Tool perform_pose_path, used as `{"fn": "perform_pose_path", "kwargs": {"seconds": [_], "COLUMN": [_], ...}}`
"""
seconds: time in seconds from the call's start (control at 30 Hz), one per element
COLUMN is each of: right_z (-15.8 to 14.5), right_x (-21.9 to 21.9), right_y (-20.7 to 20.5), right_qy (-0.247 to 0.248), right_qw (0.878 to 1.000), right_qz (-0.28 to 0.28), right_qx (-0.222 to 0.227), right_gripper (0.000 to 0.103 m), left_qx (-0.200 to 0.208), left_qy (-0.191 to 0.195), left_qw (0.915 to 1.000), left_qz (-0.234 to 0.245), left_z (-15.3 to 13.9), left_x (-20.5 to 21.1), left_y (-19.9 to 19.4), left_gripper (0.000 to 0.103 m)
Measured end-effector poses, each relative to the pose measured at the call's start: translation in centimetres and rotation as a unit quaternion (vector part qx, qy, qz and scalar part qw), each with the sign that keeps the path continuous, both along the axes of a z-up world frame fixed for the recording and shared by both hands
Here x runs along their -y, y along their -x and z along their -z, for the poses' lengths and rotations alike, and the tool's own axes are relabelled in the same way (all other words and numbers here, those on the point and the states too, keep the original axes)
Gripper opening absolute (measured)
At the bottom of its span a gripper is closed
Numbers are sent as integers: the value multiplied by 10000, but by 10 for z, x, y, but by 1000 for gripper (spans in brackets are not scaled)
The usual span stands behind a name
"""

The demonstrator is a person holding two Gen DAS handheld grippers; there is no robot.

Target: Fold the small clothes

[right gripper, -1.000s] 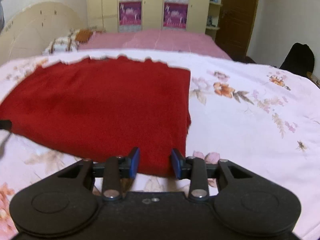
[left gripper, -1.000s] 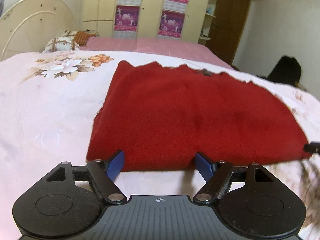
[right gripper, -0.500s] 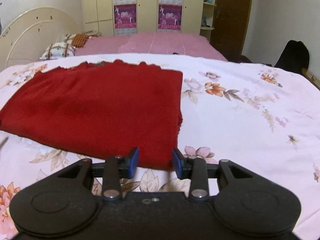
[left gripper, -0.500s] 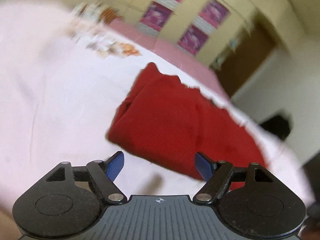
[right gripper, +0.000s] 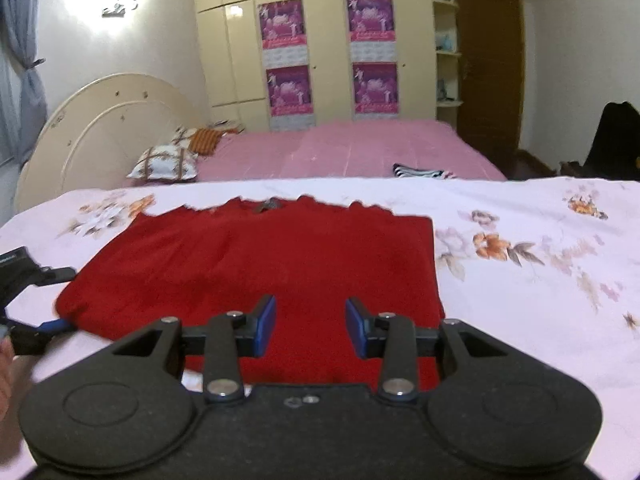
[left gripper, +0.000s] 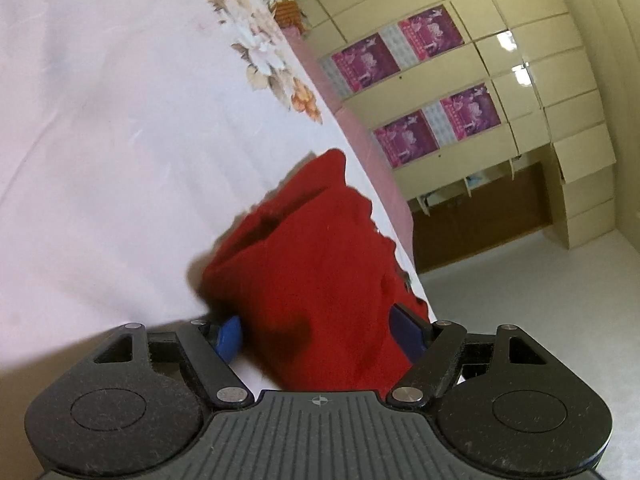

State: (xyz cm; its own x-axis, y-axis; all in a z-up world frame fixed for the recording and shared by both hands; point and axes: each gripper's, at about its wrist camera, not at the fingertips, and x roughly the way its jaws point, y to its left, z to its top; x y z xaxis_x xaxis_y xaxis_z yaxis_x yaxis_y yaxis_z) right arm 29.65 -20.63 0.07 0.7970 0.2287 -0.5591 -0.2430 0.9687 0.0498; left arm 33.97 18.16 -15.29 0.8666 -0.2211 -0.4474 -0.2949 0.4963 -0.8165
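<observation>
The red garment [right gripper: 256, 264] lies flat, already folded into a rough rectangle, on the floral bedspread [right gripper: 520, 280] of the near bed.

Changes over the last second: the left hand-held gripper [left gripper: 316, 334] has rolled sharply onto its side and moved in to the garment's left end. One second ago it sat level, short of the near edge. Now its jaws stand wide and one above the other, with the left edge of the cloth [left gripper: 304, 260] between them; the lower blue finger [left gripper: 230, 336] sits at bedspread level under the fold. The pads are not seen pressing on the fabric.

The right hand-held gripper [right gripper: 310, 326] has lifted slightly and now looks down over the garment's near right part. Its jaws have just been closing a little and stand narrow; cloth shows behind the gap, but nothing is pinched.

Judgement: the left side is set up to take the left edge for the next fold across. Closing on all layers appears to be the remaining requirement.
</observation>
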Motion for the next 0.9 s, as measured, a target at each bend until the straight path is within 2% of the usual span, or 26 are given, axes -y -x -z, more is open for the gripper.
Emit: {"fn": "perform_pose_path", "kwargs": {"seconds": [0.03,0.07,0.1,0.27,0.33,0.4,0.47,0.57,0.7,0.73,0.77,0.83,0.87,0.9], "right_z": [3,5,7,14,16,21,30,42,42,42,44,51,59,62], "right_x": [-1,-2,-4,-36,-49,-59,-68,-75,-87,-91,-94,-104,-110,-111], "right_y": [-9,-18,-27,-54,-63,-71,-80,-90,-90,-92,-94,-97,-100,-99], "right_qy": [-115,-251,-365,-412,-444,-482,-465,-461,-469,-440,-397,-54,285,437], "right_qw": [9999,9996,9992,9980,9970,9959,9952,9942,9929,9924,9920,9919,9913,9911], "right_qz": [40,36,-10,-427,-594,-713,-768,-798,-1007,-1065,-1107,-1144,-1090,-1112], "right_qx": [-44,-113,-177,-194,-214,-292,-400,-553,-436,-434,-449,-553,-688,-588], "right_gripper": [26,16,12,11,11,10,9,8,8,8,8,6,2,1], "left_qx": [20,37,62,232,230,85,64,109,163,159,52,244,468,566], "left_qy": [-118,-203,-258,-417,-563,-644,-512,-267,-301,-334,-417,-347,-456,-543], "left_qw": [9999,9998,9996,9988,9981,9978,9985,9992,9990,9989,9987,9981,9969,9961], "left_qz": [-1,-6,-8,-94,-81,-112,-199,-286,-293,-279,-290,-453,-450,-412], "left_z": [0,-1,-2,-3,-4,-1,4,8,12,12,12,10,2,0], "left_x": [1,2,1,1,4,5,0,-5,-3,-2,-3,-6,-4,-2], "left_y": [-6,-13,-17,-28,-33,-37,-40,-45,-51,-53,-54,-46,-41,-39], "left_gripper": [77,77,77,76,69,47,40,37,37,33,15,13,13,13]}}
